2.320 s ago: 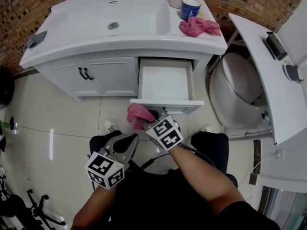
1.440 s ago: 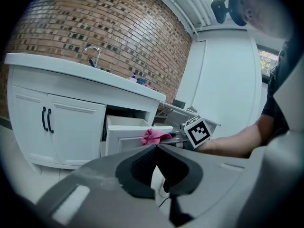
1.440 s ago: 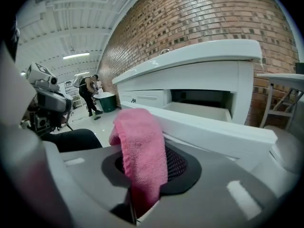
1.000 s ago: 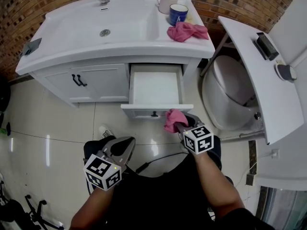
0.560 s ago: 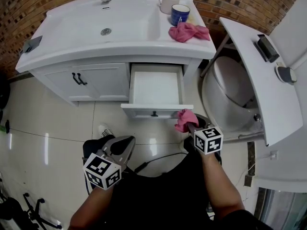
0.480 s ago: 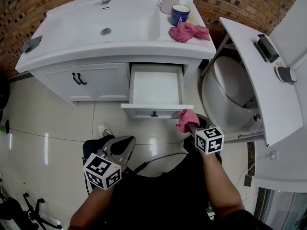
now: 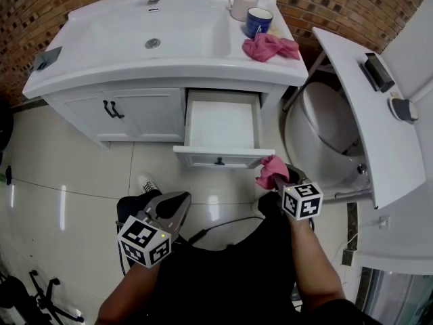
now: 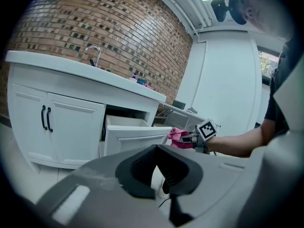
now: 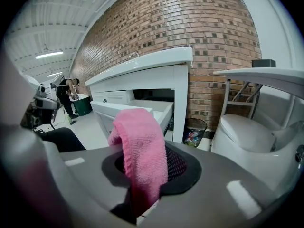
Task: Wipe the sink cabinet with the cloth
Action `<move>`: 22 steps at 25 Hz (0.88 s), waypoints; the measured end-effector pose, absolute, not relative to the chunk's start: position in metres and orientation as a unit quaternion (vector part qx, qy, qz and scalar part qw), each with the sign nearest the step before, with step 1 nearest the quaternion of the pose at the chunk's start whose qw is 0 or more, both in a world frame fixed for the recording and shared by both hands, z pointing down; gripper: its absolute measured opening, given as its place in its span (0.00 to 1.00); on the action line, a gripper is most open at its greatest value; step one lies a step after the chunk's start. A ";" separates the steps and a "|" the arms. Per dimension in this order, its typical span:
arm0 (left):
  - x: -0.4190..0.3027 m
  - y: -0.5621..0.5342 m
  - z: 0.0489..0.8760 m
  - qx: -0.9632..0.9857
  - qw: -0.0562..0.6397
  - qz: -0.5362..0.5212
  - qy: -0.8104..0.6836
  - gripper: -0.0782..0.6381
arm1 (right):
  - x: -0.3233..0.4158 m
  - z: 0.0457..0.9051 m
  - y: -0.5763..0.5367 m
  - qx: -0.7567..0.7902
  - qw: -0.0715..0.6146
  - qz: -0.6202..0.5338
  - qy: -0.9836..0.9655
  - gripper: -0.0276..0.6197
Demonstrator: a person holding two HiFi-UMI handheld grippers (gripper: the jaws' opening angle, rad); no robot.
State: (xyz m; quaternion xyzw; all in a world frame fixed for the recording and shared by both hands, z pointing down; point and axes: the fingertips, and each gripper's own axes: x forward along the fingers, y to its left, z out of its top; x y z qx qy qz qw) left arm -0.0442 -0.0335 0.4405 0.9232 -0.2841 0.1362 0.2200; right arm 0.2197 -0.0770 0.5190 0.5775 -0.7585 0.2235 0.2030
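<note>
The white sink cabinet (image 7: 139,105) stands against the brick wall with its right drawer (image 7: 222,128) pulled open. My right gripper (image 7: 279,178) is shut on a pink cloth (image 7: 270,169) just off the drawer front's right corner, a little below it in the head view. In the right gripper view the cloth (image 9: 140,148) drapes over the jaws, with the drawer (image 9: 135,109) ahead to the left. My left gripper (image 7: 174,205) hangs low near the person's lap, shut and empty. From the left gripper view the cabinet (image 8: 57,122) and the cloth (image 8: 176,137) both show.
A second pink cloth (image 7: 269,46), a blue mug (image 7: 258,22) and a white cup (image 7: 238,5) sit on the counter's right end. A toilet (image 7: 326,133) and a white shelf (image 7: 362,107) stand to the right. A waste bin (image 9: 194,130) sits by the wall.
My right gripper has carried the pink cloth rightward along the drawer front, from its left end to just past its right corner. The left gripper has stayed put.
</note>
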 end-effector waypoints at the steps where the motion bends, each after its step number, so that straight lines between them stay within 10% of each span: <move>1: -0.045 -0.034 0.440 0.923 0.220 0.135 -0.284 0.12 | 0.219 0.518 -0.075 0.577 0.204 0.224 -0.759 0.19; 22: -0.065 -0.041 0.434 0.921 0.218 0.120 -0.298 0.12 | -0.019 0.438 -0.131 0.404 0.147 0.163 -0.888 0.19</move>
